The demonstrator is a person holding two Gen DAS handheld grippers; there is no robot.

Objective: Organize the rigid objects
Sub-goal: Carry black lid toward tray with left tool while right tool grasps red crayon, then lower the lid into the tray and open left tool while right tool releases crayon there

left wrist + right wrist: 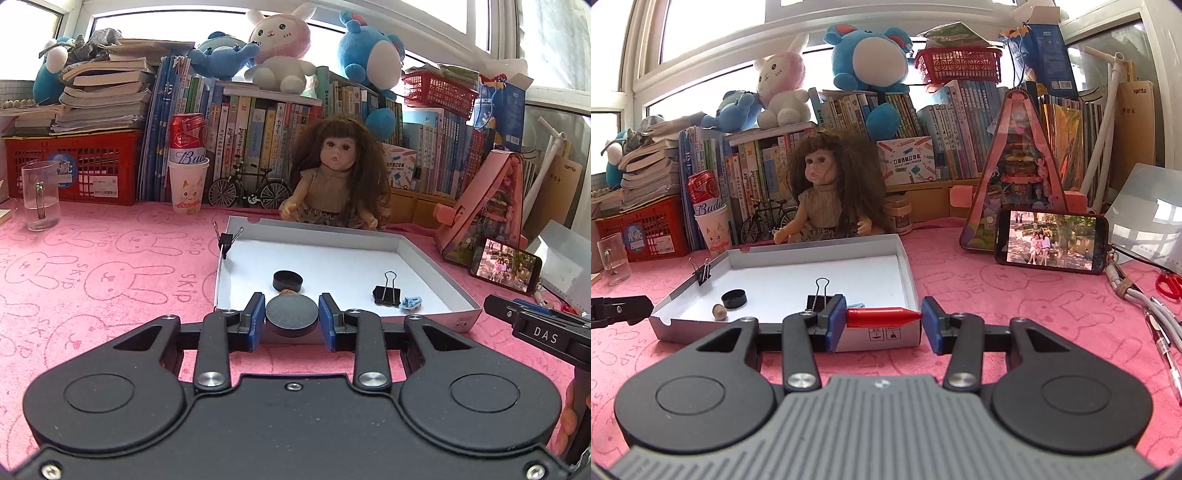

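Your left tongs (291, 321) grip a flat black disc (291, 314) by its rim, just before the white tray (436, 314). Your right tongs (882, 319) pinch a red pen cap (881, 317) end to end; light, stiff, probably slippery.

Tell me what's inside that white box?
Inside the white box: a black cap, an acorn-like piece, a binder clip, a small blue thing. Claws cover the front strip.
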